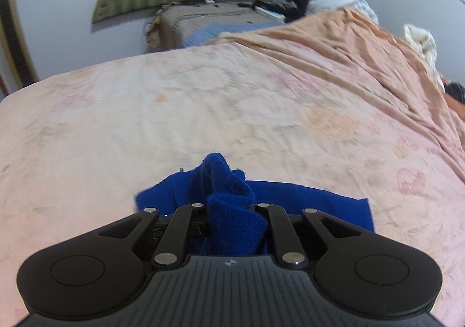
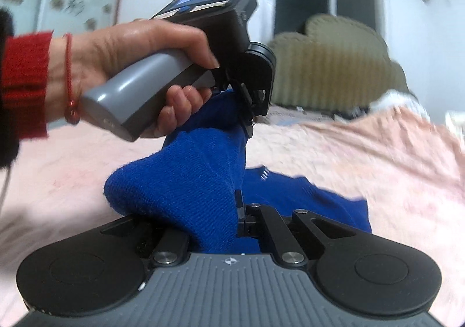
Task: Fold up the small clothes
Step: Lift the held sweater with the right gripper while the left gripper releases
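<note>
So we've got the blue knit garment (image 1: 232, 202) lifted off the pink bedsheet (image 1: 203, 112) at one edge, with the rest of it lying flat on the bed below us.

Starting on the left: our left gripper (image 1: 232, 222) is pinching a bunched wad of the knit between its fingers, and the fabric is crumpled up past the tips. From the right wrist view we can see the left hand (image 2: 130, 65) squeezing the handle, with the cloth hanging down from that grip. Honestly that bunch looks messy, so if we pull sideways it could slip out a layer at a time.

Moving right: our right gripper (image 2: 229, 225) is clamped on a thick fold of the same garment, which drapes over the left finger.

What worries us: both grips sit close together on a stretchy knit, so tension between them probably just stretches it instead of laying a clean fold. The flat part (image 2: 305, 196) could also drag across the sheet and rumple it.
</note>
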Demonstrator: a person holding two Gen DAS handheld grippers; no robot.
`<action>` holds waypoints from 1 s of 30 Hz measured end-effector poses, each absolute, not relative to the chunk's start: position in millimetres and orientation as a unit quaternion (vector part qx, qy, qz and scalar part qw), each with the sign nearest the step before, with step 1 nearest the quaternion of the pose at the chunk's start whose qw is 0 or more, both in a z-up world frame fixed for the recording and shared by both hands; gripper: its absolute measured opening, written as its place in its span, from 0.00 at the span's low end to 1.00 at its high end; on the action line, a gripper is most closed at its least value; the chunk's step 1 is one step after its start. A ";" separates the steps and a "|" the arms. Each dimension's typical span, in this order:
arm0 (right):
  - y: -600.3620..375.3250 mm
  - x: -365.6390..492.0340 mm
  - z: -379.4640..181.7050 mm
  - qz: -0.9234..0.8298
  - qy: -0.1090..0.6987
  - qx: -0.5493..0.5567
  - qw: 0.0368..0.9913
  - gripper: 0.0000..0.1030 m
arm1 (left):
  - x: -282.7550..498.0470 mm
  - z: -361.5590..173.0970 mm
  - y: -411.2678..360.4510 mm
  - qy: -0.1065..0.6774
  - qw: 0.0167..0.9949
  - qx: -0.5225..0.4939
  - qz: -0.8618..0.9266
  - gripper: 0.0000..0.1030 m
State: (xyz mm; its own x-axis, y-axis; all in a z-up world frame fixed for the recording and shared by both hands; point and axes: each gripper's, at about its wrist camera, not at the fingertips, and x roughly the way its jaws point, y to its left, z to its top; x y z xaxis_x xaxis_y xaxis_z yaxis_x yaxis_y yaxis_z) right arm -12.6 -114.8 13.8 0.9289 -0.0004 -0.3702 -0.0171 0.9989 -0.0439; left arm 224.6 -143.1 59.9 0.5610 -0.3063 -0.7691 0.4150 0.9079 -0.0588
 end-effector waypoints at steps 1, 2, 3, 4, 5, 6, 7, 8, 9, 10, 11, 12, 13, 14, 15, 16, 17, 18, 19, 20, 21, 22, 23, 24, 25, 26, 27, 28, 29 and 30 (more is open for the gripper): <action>-125.2 -12.8 11.7 0.004 0.192 0.002 0.981 0.05 | 224.9 56.8 -152.8 0.424 0.879 0.069 -0.206 0.12; -141.3 -8.0 9.0 0.004 0.197 0.030 0.980 0.05 | 225.0 53.1 -164.3 0.427 0.877 0.074 -0.208 0.12; -155.1 -7.2 6.2 0.005 0.203 0.067 0.977 0.06 | 224.6 50.0 -174.4 0.429 0.875 0.080 -0.211 0.12; -168.4 -6.4 3.5 0.006 0.210 0.100 0.973 0.06 | 223.4 47.2 -184.7 0.430 0.873 0.086 -0.214 0.12; -180.1 -6.6 0.1 0.007 0.215 0.133 0.967 0.06 | 221.7 44.4 -195.8 0.429 0.872 0.093 -0.217 0.12; -194.1 -6.6 -4.2 0.006 0.220 0.168 0.961 0.06 | 219.8 41.6 -206.4 0.427 0.871 0.103 -0.220 0.12; -203.5 -4.8 -8.0 0.003 0.224 0.194 0.955 0.06 | 217.6 38.8 -216.1 0.425 0.870 0.112 -0.223 0.12; -213.5 -4.9 -11.9 0.000 0.227 0.216 0.950 0.06 | 215.4 35.5 -225.9 0.424 0.869 0.121 -0.226 0.12; -223.0 -5.8 -16.1 -0.003 0.230 0.235 0.944 0.06 | 213.9 31.6 -234.8 0.425 0.866 0.127 -0.229 0.12; -229.2 -8.8 -20.2 -0.008 0.230 0.247 0.941 0.06 | 212.7 27.7 -242.4 0.427 0.864 0.132 -0.231 0.12; -235.8 -10.1 -23.7 -0.012 0.232 0.257 0.938 0.06 | 212.4 23.3 -249.5 0.430 0.862 0.137 -0.232 0.12; -241.1 -10.4 -27.5 -0.015 0.236 0.266 0.934 0.07 | 212.8 19.6 -255.3 0.432 0.859 0.141 -0.237 0.12; -245.5 -10.8 -30.9 -0.013 0.241 0.277 0.930 0.07 | 212.5 16.8 -260.0 0.429 0.858 0.143 -0.243 0.13; -249.7 -11.7 -35.5 -0.011 0.245 0.290 0.925 0.09 | 212.2 16.2 -263.9 0.423 0.860 0.142 -0.246 0.13; -253.2 -13.2 -38.5 -0.012 0.247 0.302 0.921 0.11 | 212.7 17.2 -265.5 0.420 0.862 0.138 -0.249 0.13; -256.2 -11.4 -38.6 -0.014 0.252 0.309 0.917 0.13 | 213.9 19.1 -266.1 0.421 0.860 0.131 -0.255 0.17; -257.7 -13.2 -41.2 -0.015 0.255 0.314 0.914 0.15 | 216.0 22.4 -265.8 0.425 0.859 0.117 -0.261 0.24; -259.5 -16.5 -43.7 -0.014 0.256 0.322 0.911 0.16 | 217.7 25.9 -264.2 0.426 0.859 0.105 -0.265 0.28; -262.4 -17.1 -45.0 -0.014 0.255 0.332 0.908 0.16 | 219.2 31.2 -260.2 0.422 0.863 0.089 -0.263 0.38; -260.6 -19.5 -44.7 -0.013 0.256 0.338 0.906 0.16 | 219.5 37.0 -256.4 0.414 0.869 0.077 -0.258 0.53; -262.5 -19.2 -46.4 -0.010 0.258 0.343 0.903 0.17 | 219.8 44.1 -250.0 0.401 0.879 0.064 -0.251 0.60; -263.5 -19.8 -48.3 -0.009 0.258 0.347 0.902 0.17 | 218.9 51.4 -242.2 0.385 0.889 0.049 -0.243 0.72; -265.4 -18.4 -49.2 -0.008 0.258 0.349 0.901 0.17 | 217.2 60.6 -231.5 0.362 0.901 0.030 -0.236 0.77; -265.7 -18.8 -49.6 -0.007 0.259 0.350 0.900 0.17 | 216.1 67.9 -222.7 0.346 0.908 0.016 -0.234 0.78; -265.0 -18.9 -49.0 -0.007 0.258 0.351 0.900 0.18 | 214.9 75.2 -212.3 0.334 0.914 0.005 -0.231 0.78; -266.4 -18.6 -49.1 -0.006 0.257 0.357 0.898 0.19 | 213.5 81.0 -204.1 0.329 0.916 -0.001 -0.229 0.78; -268.6 -19.6 -49.7 -0.006 0.255 0.366 0.895 0.20 | 212.1 84.1 -196.0 0.330 0.917 -0.004 -0.225 0.78; -271.2 -20.3 -49.7 -0.005 0.252 0.376 0.892 0.22 | 209.7 85.1 -188.9 0.333 0.917 -0.001 -0.220 0.78; -274.4 -22.6 -49.9 -0.004 0.246 0.388 0.888 0.26 | 204.0 84.2 -179.7 0.334 0.917 0.006 -0.217 0.78; -278.2 -26.6 -50.6 -0.003 0.239 0.402 0.884 0.29 | 197.9 81.3 -171.9 0.334 0.918 0.013 -0.213 0.78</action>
State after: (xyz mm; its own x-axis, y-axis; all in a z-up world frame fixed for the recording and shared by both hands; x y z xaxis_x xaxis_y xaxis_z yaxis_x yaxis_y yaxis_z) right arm -26.6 -278.2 -50.6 0.8858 0.1869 -0.4247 0.1971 0.6772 0.7089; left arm 197.9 -171.9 81.3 0.6863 -0.3827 -0.6185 0.4002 0.9088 -0.1181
